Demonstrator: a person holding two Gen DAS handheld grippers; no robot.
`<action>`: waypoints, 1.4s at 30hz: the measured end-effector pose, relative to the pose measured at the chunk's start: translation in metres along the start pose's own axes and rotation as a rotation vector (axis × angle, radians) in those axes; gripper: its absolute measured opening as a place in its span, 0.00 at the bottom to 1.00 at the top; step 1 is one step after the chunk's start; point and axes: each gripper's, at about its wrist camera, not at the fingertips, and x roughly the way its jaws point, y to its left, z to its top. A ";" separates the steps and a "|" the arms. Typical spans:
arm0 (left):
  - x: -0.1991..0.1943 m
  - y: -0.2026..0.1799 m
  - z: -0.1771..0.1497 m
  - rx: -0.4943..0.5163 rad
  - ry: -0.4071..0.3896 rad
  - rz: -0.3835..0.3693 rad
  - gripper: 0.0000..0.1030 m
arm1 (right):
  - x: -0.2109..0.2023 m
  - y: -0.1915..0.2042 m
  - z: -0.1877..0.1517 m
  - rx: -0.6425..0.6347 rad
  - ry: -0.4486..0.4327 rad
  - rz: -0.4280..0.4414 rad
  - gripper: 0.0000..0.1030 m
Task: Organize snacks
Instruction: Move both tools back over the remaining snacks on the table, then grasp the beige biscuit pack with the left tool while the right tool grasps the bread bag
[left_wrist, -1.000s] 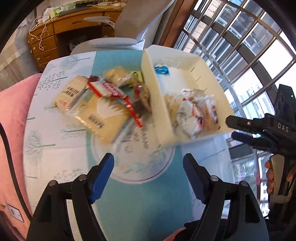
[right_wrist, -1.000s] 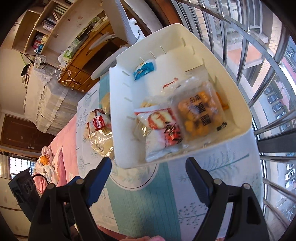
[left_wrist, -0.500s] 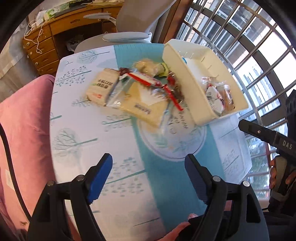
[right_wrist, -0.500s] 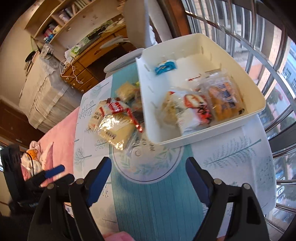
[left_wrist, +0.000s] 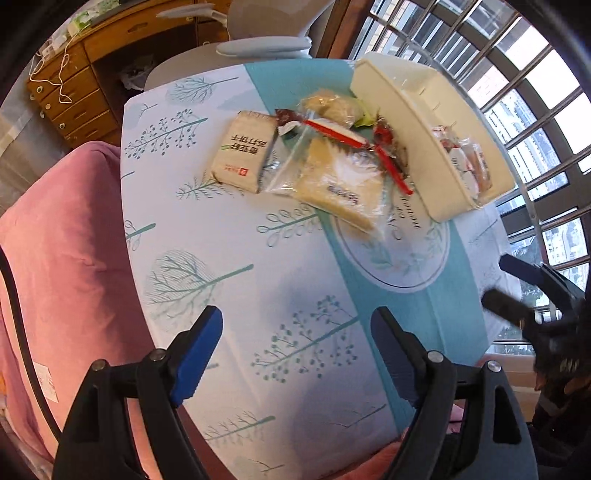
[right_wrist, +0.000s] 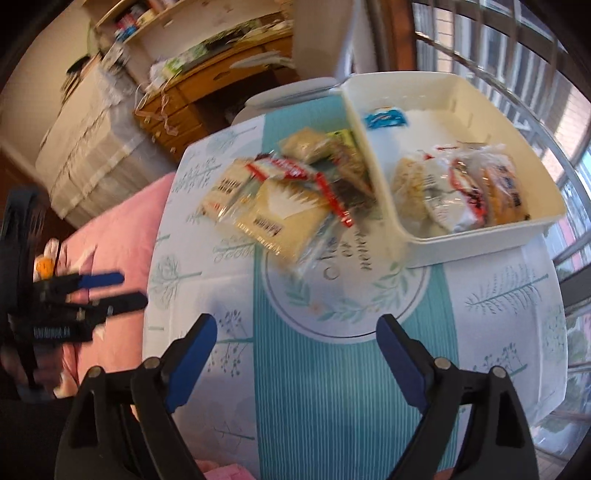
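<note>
A white bin stands at the table's far right and holds several wrapped snacks and a small blue packet. Left of it lies a heap of loose snacks: a cream biscuit pack, a large yellow bag and a red-and-white wrapper. My left gripper hangs over the near table, jaws opening, nothing between them. My right gripper is over the teal stripe, jaws opening, empty. Each gripper shows at the other view's edge, the left gripper and the right gripper.
The round table wears a white cloth with tree prints and a teal stripe. A pink bed cover borders the left side. A grey office chair and a wooden desk stand behind. Barred windows run along the right.
Both grippers have drawn back from the bin toward the near edge of the table, so more of the cloth shows. The bin and the snack heap look smaller and farther away.
</note>
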 end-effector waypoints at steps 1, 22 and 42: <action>0.003 0.003 0.004 0.000 0.009 0.010 0.79 | 0.004 0.005 -0.001 -0.023 0.015 -0.005 0.90; 0.077 0.022 0.120 0.007 0.094 0.180 0.84 | 0.096 0.063 0.055 -0.399 0.075 -0.138 1.00; 0.143 0.055 0.172 -0.090 0.101 0.180 0.84 | 0.168 0.067 0.086 -0.476 0.116 -0.181 1.00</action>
